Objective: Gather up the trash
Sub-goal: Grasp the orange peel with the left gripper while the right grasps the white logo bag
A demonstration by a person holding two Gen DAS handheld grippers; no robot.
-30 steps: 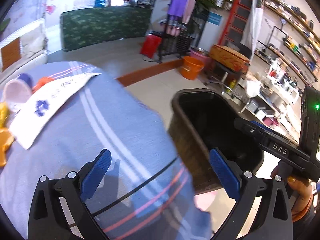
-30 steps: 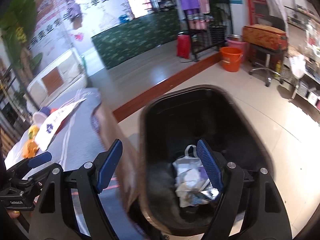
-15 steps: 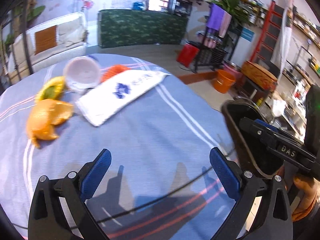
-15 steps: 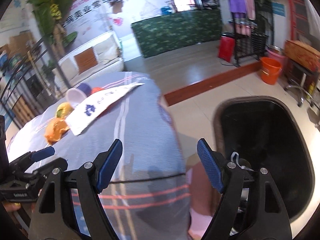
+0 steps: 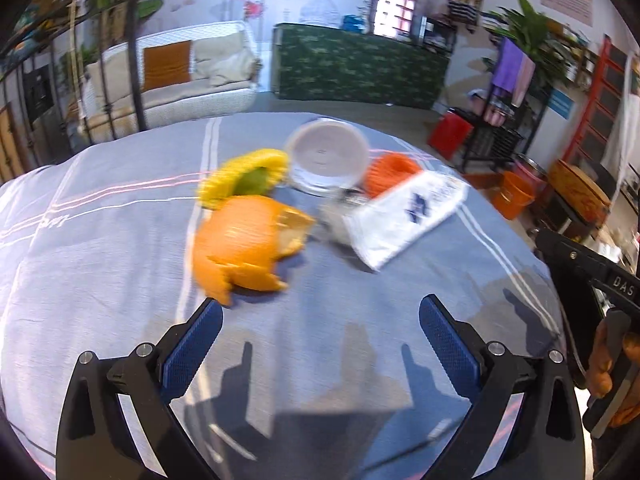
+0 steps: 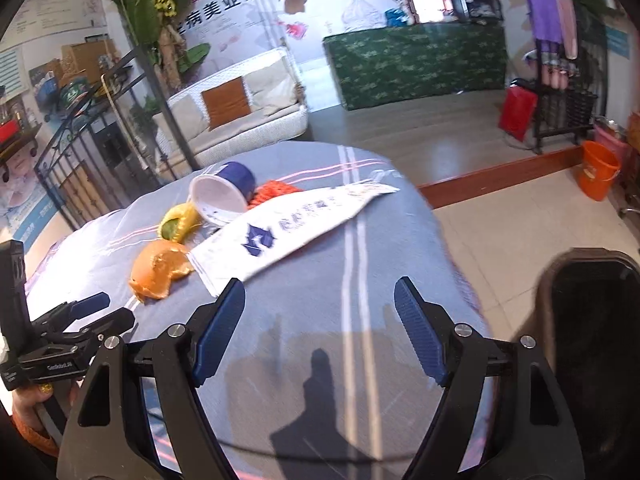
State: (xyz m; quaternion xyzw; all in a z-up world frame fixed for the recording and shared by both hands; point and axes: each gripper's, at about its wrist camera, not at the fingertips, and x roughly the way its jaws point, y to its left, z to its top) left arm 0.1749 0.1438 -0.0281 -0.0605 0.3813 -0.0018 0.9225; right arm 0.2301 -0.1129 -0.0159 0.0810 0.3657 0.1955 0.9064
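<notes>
On the blue-grey tablecloth lie an orange peel [image 5: 244, 248] [image 6: 160, 266], a yellow-green peel [image 5: 244, 178] [image 6: 178, 222], a tipped white and blue paper cup [image 5: 326, 156] [image 6: 220, 196], an orange scrap [image 5: 390, 174] [image 6: 276, 190] and a white printed wrapper [image 5: 404, 216] [image 6: 288, 232]. My left gripper [image 5: 318, 344] is open and empty, just short of the orange peel. My right gripper [image 6: 320, 328] is open and empty, just short of the wrapper's near end. The black trash bin [image 6: 596, 320] stands on the floor right of the table.
The round table [image 6: 360, 280] ends at its right edge above a tiled floor. A sofa [image 6: 240, 108], a green counter [image 6: 416, 64], an orange bucket [image 6: 600, 174] and a clothes rack [image 6: 560, 80] stand farther off. The other gripper shows at each view's side.
Both grippers have swung left from over the trash bin to face the table. The trash on the cloth is now in front of them. Both stay open and empty.
</notes>
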